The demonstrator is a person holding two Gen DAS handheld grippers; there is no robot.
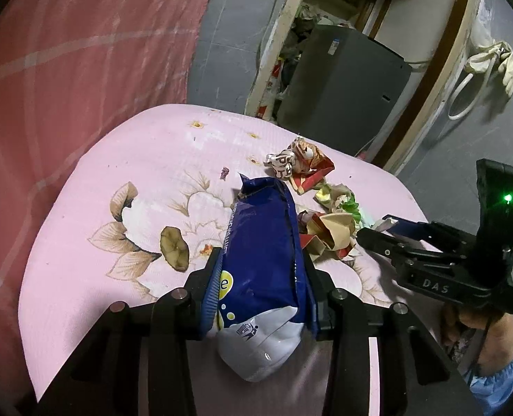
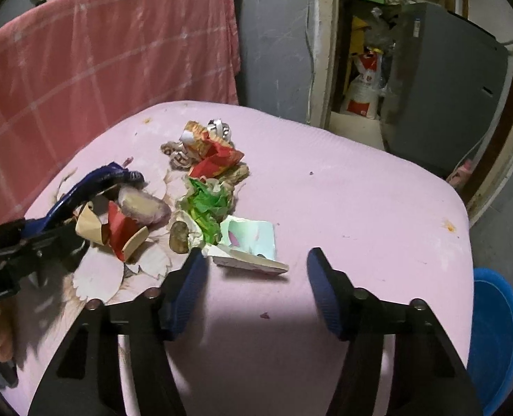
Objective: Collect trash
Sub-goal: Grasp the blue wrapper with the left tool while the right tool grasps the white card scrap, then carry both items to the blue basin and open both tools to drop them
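Note:
My left gripper (image 1: 261,263) is shut on a blue and white snack bag (image 1: 263,242) and holds it over the pink floral table (image 1: 117,159). The bag also shows edge-on in the right wrist view (image 2: 83,190). A pile of trash lies right of it: a red and yellow wrapper (image 1: 308,163), green crumpled paper (image 1: 346,204), brown and red paper (image 1: 329,235). My right gripper (image 2: 256,270) is open and empty just in front of a pale green torn card (image 2: 253,239), near green paper (image 2: 204,208) and the red wrapper (image 2: 218,159). It shows from the side in the left wrist view (image 1: 377,235).
A pink checked cloth (image 2: 100,52) hangs behind the table. A grey box (image 2: 443,86) stands in a doorway at the back right. A blue bucket (image 2: 495,339) sits on the floor beyond the table's right edge. Small stains and crumbs dot the table.

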